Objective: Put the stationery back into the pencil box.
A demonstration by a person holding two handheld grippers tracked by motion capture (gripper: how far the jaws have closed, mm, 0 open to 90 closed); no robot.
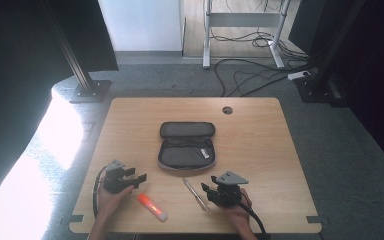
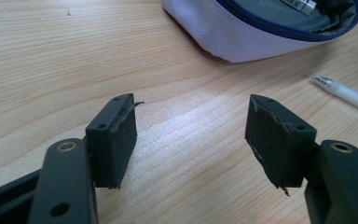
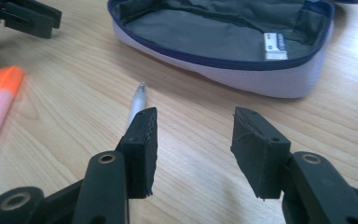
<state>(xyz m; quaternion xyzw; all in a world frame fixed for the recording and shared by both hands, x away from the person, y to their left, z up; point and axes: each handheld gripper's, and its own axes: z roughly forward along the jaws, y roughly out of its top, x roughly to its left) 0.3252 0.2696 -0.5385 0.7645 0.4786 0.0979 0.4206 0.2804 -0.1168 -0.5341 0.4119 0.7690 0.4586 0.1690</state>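
Right tool near the table's front edge, jaws apart with nothing between them, only bare wood showing in the right gripper view. The pen lies just beside it on the side toward the left tool; in the right gripper view its tip peeks out past the left-hand pad, so I'm not yet centred on it. Left tool holds off by the front-left corner, jaws wide and empty. Orange highlighter lies between the two tools at the front edge. Open pencil case sits mid-table. I read this as the approach to the pen; next I must shift across, straddle the barrel, lower, then close.
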